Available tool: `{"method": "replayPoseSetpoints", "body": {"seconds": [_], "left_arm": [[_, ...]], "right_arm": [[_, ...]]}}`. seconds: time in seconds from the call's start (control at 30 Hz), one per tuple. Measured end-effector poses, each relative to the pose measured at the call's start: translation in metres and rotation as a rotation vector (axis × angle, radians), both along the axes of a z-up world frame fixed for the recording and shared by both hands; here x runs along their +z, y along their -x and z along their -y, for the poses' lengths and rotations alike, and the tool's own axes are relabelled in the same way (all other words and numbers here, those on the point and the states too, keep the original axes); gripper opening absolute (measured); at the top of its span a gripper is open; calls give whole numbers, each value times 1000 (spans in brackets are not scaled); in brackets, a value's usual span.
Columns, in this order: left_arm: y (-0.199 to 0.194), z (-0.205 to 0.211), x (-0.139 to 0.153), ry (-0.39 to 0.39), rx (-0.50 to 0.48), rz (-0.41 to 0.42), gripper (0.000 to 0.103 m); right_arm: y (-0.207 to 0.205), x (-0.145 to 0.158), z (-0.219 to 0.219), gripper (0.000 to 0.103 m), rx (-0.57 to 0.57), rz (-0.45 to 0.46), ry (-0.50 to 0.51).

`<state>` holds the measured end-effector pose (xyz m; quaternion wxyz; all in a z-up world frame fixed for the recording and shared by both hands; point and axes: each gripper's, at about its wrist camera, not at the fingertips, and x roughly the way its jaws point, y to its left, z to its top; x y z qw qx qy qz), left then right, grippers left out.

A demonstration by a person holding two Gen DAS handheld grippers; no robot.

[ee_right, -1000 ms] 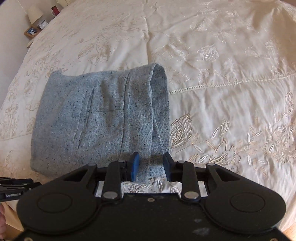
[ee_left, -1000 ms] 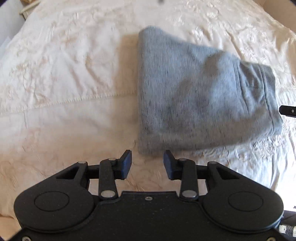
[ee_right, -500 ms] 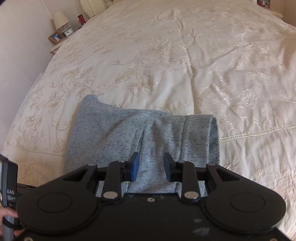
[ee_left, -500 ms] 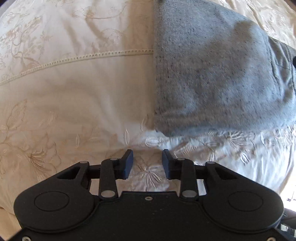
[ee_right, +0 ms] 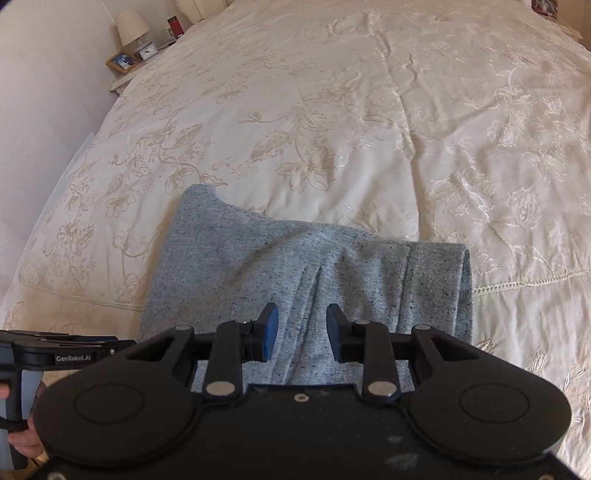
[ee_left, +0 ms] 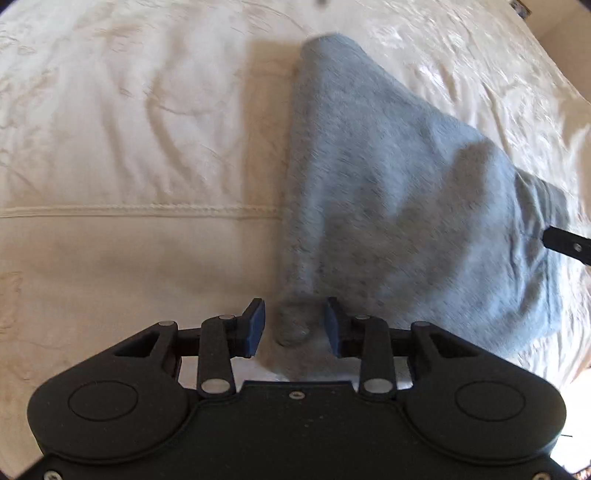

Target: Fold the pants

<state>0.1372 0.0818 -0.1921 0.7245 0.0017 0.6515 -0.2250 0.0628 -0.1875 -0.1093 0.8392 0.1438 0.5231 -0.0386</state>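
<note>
Folded grey pants (ee_left: 388, 184) lie on a cream embroidered bedspread (ee_left: 110, 147). My left gripper (ee_left: 295, 328) points steeply down at their near left corner. That corner sits between the open jaws, and the left pad is clear of the cloth. In the right wrist view the pants (ee_right: 240, 266) spread out below my right gripper (ee_right: 302, 328), which hovers open over their near edge with only fabric behind the gap. The body of the left gripper (ee_right: 55, 350) shows at the lower left, held by a hand (ee_right: 18, 443). The waistband end is at the right (ee_right: 443, 288).
The bedspread (ee_right: 369, 110) stretches far beyond the pants. At the back left a nightstand carries a lamp (ee_right: 131, 26), a clock (ee_right: 147, 53) and a photo frame (ee_right: 122, 61). A wall (ee_right: 44, 110) runs along the bed's left side.
My left gripper has dropped and closed in on the pants' near corner, which now lies between its jaws. My right gripper has shifted from the waistband edge to over the middle of the pants.
</note>
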Motion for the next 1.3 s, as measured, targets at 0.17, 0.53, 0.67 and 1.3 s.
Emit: {"method": "replayPoseSetpoints", "body": {"seconds": [0.17, 0.53, 0.67, 1.3], "left_arm": [[32, 18, 11, -101, -296, 92, 46], [-31, 28, 33, 31, -103, 155, 60], [-34, 57, 3, -69, -211, 145, 68], [-53, 69, -10, 4, -11, 131, 64]], "right_arm": [[20, -23, 28, 31, -108, -96, 75], [73, -13, 97, 41, -292, 44, -59], [54, -39, 106, 46, -253, 14, -176], [5, -105, 140, 56, -163, -82, -334]]}}
